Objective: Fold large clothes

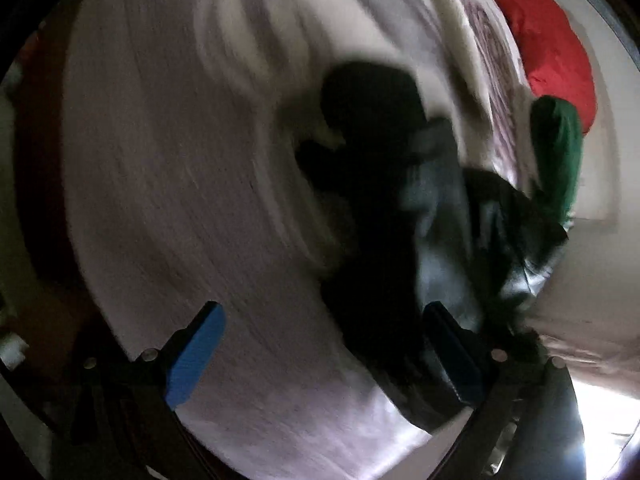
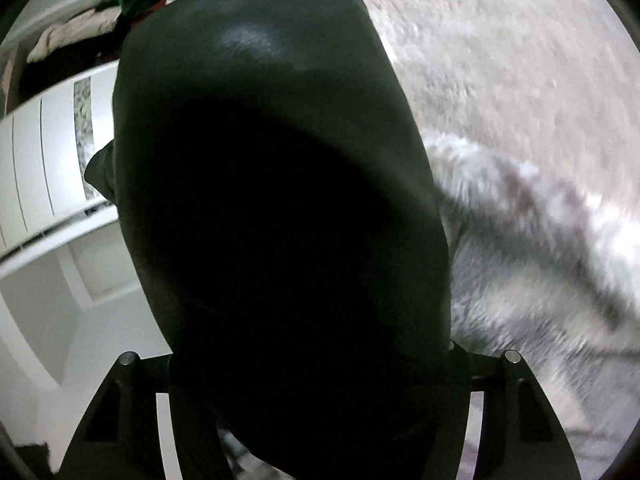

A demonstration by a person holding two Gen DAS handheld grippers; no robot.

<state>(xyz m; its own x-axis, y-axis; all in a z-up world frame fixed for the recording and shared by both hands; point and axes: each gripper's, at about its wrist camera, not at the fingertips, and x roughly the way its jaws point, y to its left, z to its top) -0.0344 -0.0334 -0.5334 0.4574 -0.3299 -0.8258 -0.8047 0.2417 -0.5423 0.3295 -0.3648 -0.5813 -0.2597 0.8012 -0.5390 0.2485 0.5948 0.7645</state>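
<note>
Left gripper (image 1: 324, 354), fingers apart, above the pale bedcover (image 1: 160, 160); dark garment (image 1: 400, 220) lies ahead, by its right finger. Right gripper: dark garment (image 2: 280, 220) covers its fingers, closure indeterminable.

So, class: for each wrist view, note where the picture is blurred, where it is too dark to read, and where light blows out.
Left wrist view: motion blur smears the pale bedding; the dark garment is murky; glare burns the lower right corner. Right wrist view: the garment fills the centre, nearly black, hiding the fingertips, with a faint sheen on top; the fluffy blanket is streaked.
</note>
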